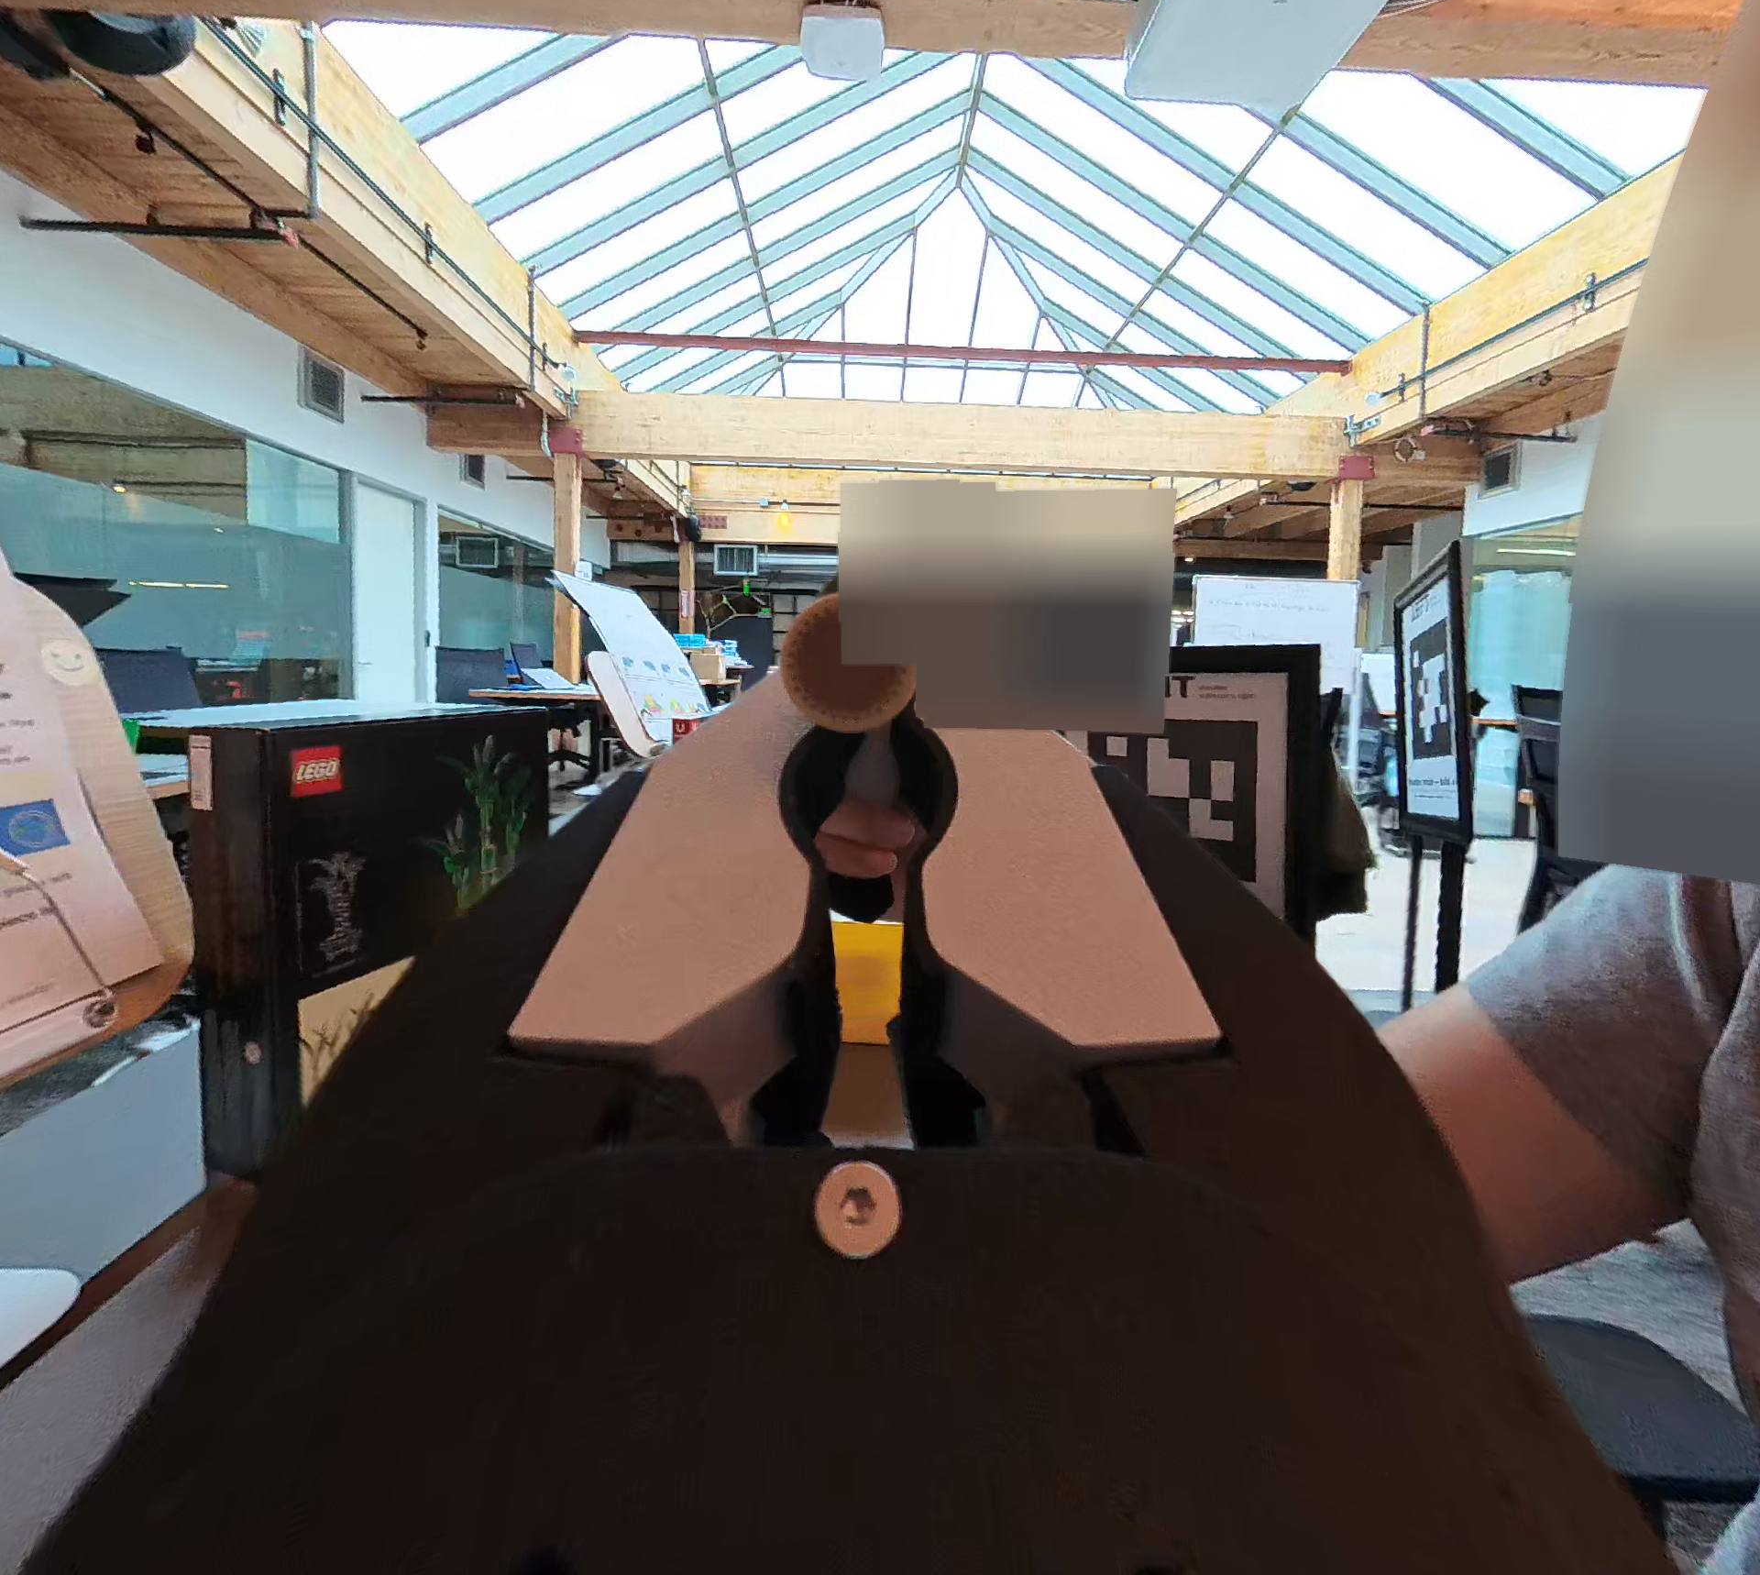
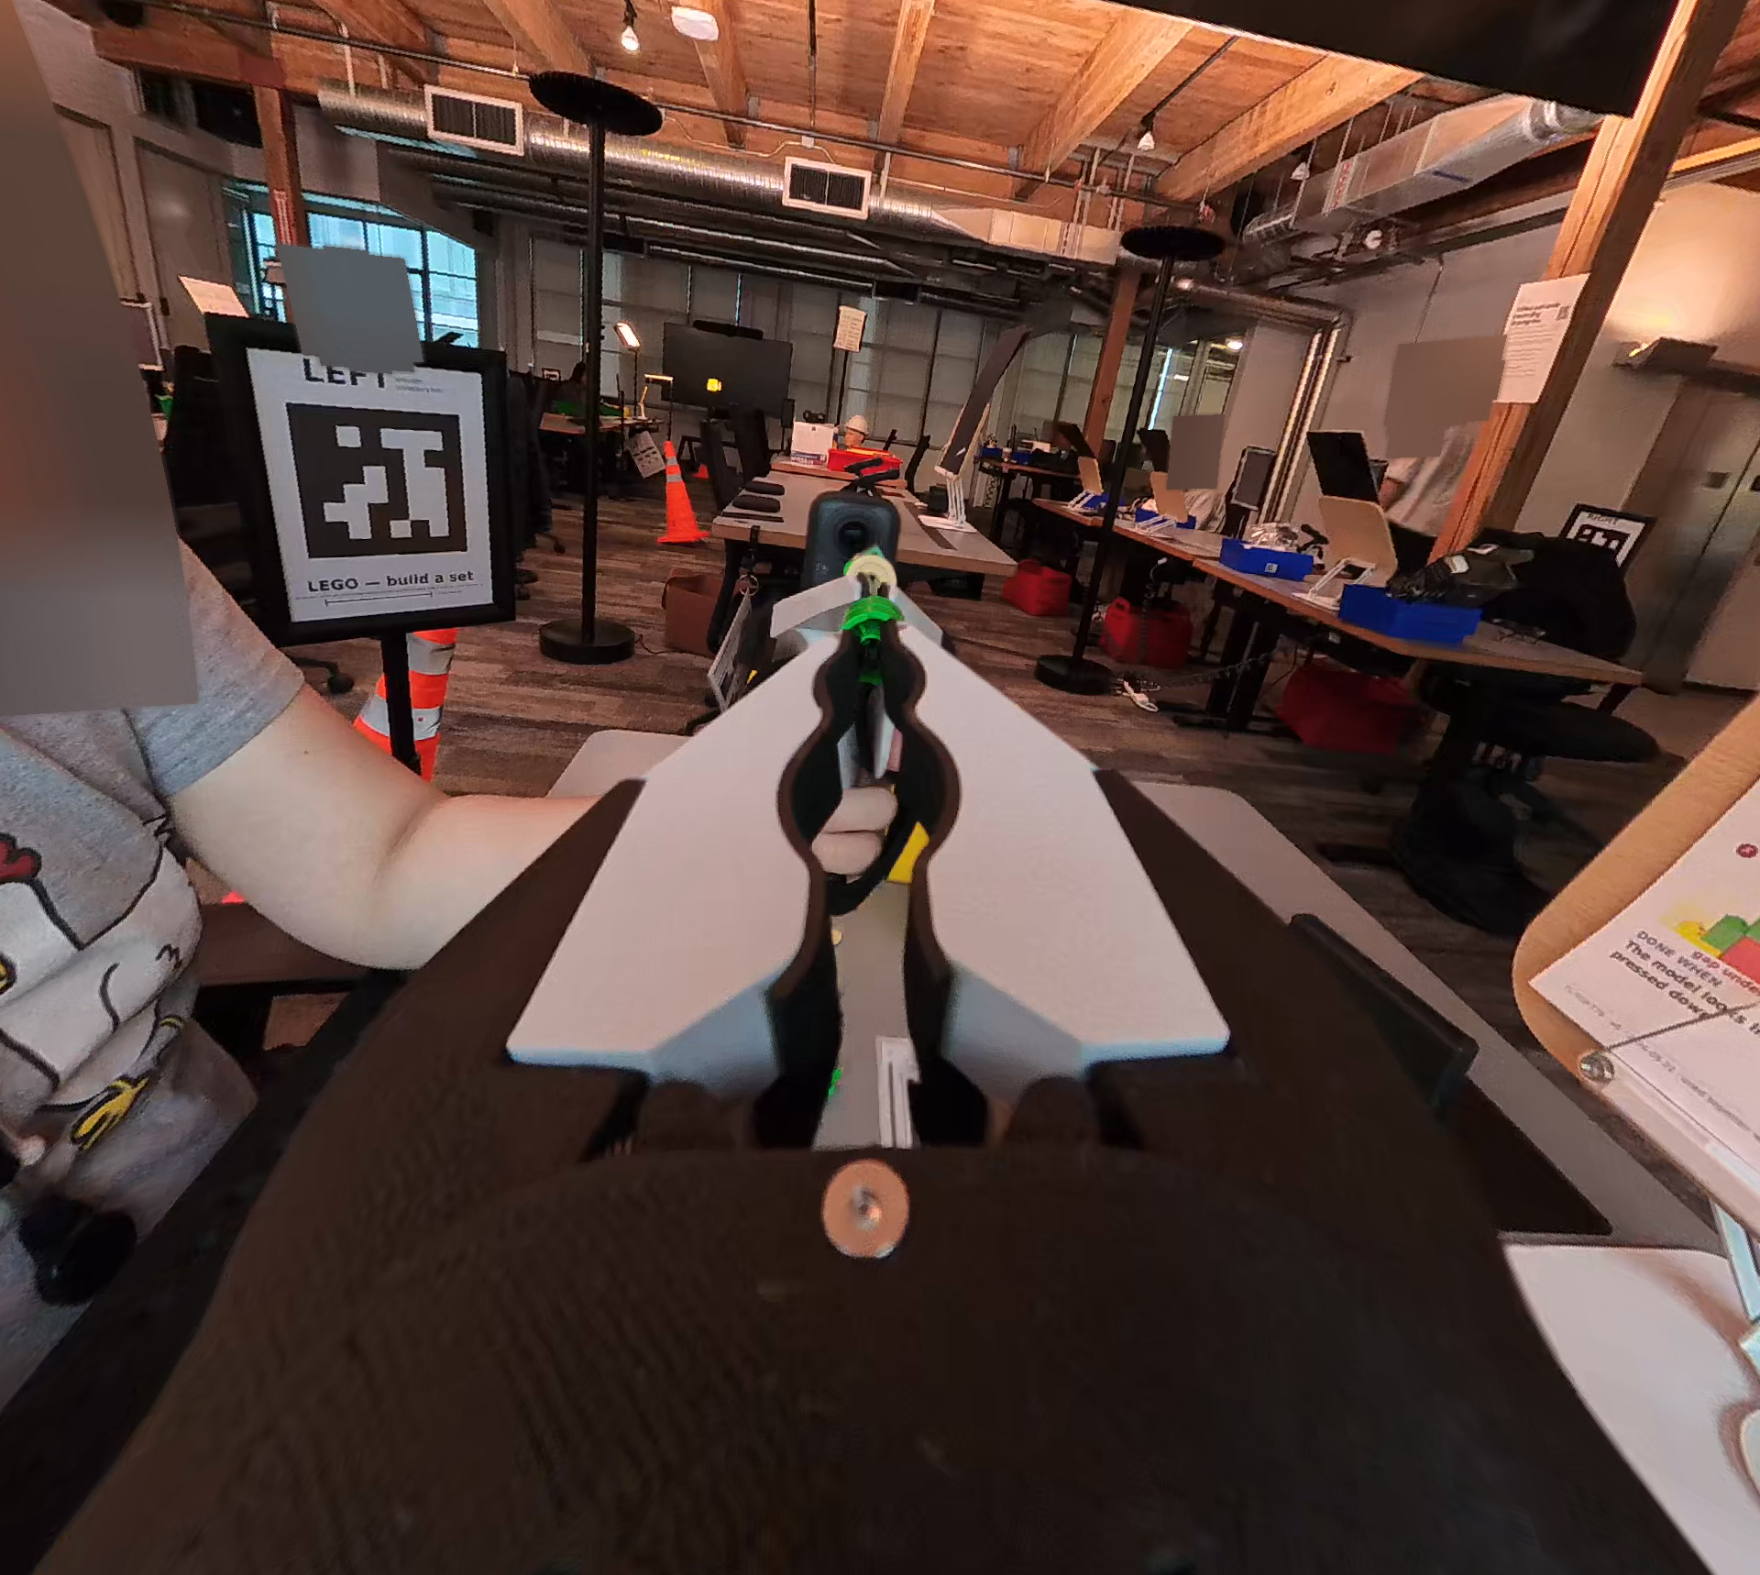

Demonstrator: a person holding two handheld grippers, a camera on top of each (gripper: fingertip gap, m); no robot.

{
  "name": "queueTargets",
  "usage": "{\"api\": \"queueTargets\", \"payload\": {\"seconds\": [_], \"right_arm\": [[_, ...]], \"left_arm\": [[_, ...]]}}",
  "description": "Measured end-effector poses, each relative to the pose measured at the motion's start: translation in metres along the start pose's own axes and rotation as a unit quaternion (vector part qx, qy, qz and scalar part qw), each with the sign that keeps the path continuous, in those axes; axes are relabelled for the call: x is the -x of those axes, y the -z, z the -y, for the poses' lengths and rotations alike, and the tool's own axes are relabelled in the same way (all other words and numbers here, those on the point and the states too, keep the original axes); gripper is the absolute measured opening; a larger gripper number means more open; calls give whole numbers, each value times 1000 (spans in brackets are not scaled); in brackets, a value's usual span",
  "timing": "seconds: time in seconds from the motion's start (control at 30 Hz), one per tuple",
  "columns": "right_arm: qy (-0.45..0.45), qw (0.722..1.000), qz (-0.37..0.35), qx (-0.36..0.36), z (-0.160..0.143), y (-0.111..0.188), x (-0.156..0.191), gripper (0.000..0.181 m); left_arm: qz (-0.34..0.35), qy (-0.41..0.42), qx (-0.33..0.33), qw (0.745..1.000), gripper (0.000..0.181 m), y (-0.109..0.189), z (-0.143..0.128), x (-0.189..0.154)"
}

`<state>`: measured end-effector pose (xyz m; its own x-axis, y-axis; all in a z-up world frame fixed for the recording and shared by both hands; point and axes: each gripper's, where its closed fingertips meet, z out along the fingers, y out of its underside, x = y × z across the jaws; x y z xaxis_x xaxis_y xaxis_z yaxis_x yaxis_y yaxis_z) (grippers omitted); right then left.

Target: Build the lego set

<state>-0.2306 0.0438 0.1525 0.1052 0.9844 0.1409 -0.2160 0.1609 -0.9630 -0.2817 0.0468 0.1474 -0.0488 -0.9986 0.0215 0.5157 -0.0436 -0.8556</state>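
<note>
My two grippers face each other in mid-air. My right gripper (image 2: 869, 648) is shut on a thin green stem piece (image 2: 865, 613) that carries a round tan disc (image 2: 872, 573) at its far end. My left gripper (image 1: 862, 724) is shut, with the tan disc (image 1: 848, 667) face-on just beyond its fingertips. I cannot tell whether its pads touch the disc. The left gripper also shows in the right wrist view (image 2: 850, 534), with its white fingers (image 2: 810, 603) next to the disc. A person's finger (image 1: 857, 848) shows through the gap behind the jaws.
A black Lego box (image 1: 362, 863) stands at the left, with an instruction sheet on a wooden stand (image 1: 67, 863) beside it. Framed marker signs (image 2: 381, 482) stand behind. A person's forearm (image 2: 381, 843) reaches in. A grey table (image 2: 1238, 843) lies below, with another instruction board (image 2: 1667, 958) at the right. The tips of one gripper are about 6 centimetres away from the tips of the other.
</note>
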Motion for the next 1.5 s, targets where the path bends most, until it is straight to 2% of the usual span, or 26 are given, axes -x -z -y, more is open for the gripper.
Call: {"api": "queueTargets", "payload": {"seconds": [0.07,0.13,0.23,0.4,0.5,0.6,0.77,0.93,1.4,1.43,1.5], "right_arm": [[11,999,-5,-29,7,-6,1,9],[15,997,5,-77,19,-12,6,30],[8,993,0,-114,26,-19,6,34],[45,998,7,-54,20,-17,17,6],[76,997,1,-12,18,-15,24,3],[93,995,2,20,17,-18,32,3],[115,993,-9,16,27,-18,39,2],[110,994,-7,23,29,-18,43,2],[115,992,-23,49,26,-17,39,2],[118,992,-18,42,26,-17,40,7],[121,993,3,-7,36,-15,45,31]], "left_arm": [[11,-14,-7,1000,1,2,7,-1],[24,-28,-21,999,1,3,16,-3],[13,-36,-22,999,1,2,23,-12],[0,-49,10,999,1,2,26,-22],[-10,-53,40,998,2,0,25,-29],[-23,-50,39,998,1,-2,30,-36],[-29,-28,62,997,2,-5,29,-42],[-36,-13,57,998,1,-7,30,-46],[-22,4,59,998,2,-6,29,-40],[-19,5,59,998,2,-7,31,-40],[-12,1,44,999,2,-9,34,-40]]}}
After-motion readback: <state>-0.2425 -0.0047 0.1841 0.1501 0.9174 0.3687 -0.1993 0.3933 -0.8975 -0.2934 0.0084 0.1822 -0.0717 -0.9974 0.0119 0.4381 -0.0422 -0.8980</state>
